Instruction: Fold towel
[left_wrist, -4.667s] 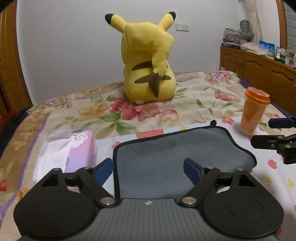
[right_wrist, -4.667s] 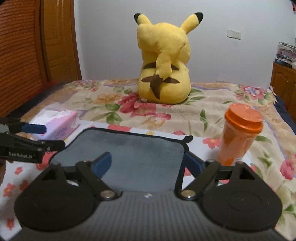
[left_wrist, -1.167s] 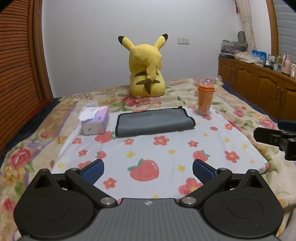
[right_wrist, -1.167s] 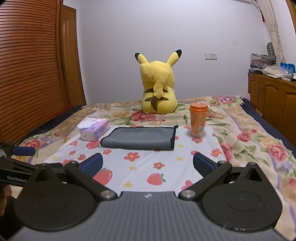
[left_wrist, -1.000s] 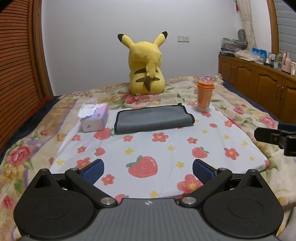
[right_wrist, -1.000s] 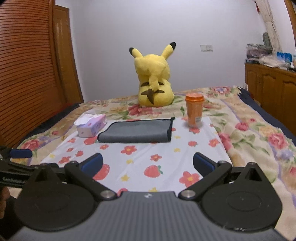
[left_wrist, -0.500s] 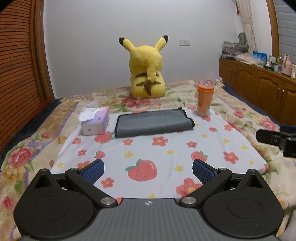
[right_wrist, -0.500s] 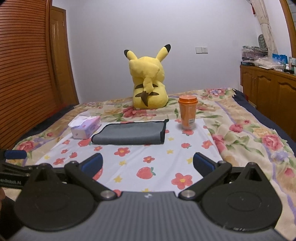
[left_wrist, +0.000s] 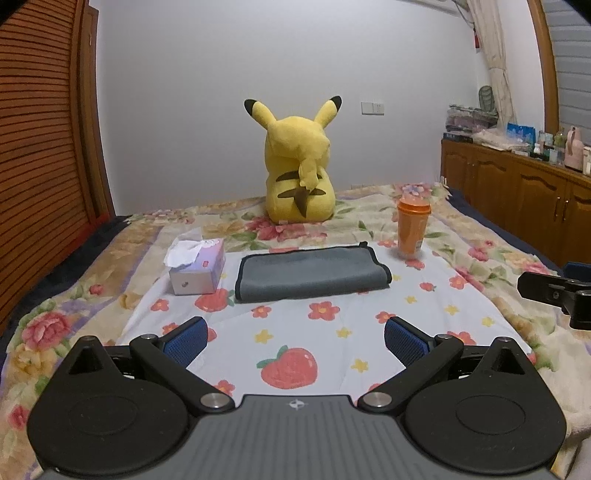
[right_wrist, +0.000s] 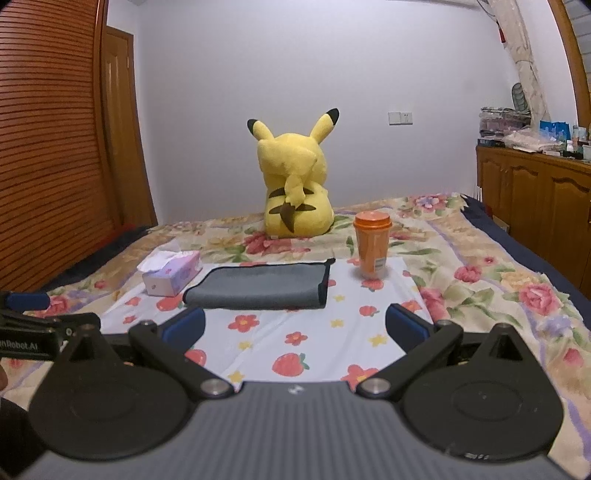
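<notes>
Two sets of fingers, left gripper (left_wrist: 293, 338) and right gripper (right_wrist: 295, 325), are held released, empty; the folded towel (left_wrist: 312, 273) lies well beyond them. Edges should be squared if refolded.

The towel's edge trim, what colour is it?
Black piping around a grey towel; it shows best in the left wrist view.

Matt grey cloth towel (left_wrist: 310, 272) — plush yellow toy (left_wrist: 298, 173), glossy orange plastic cup (right_wrist: 371, 245), polished wood cabinets (left_wrist: 517, 192).
</notes>
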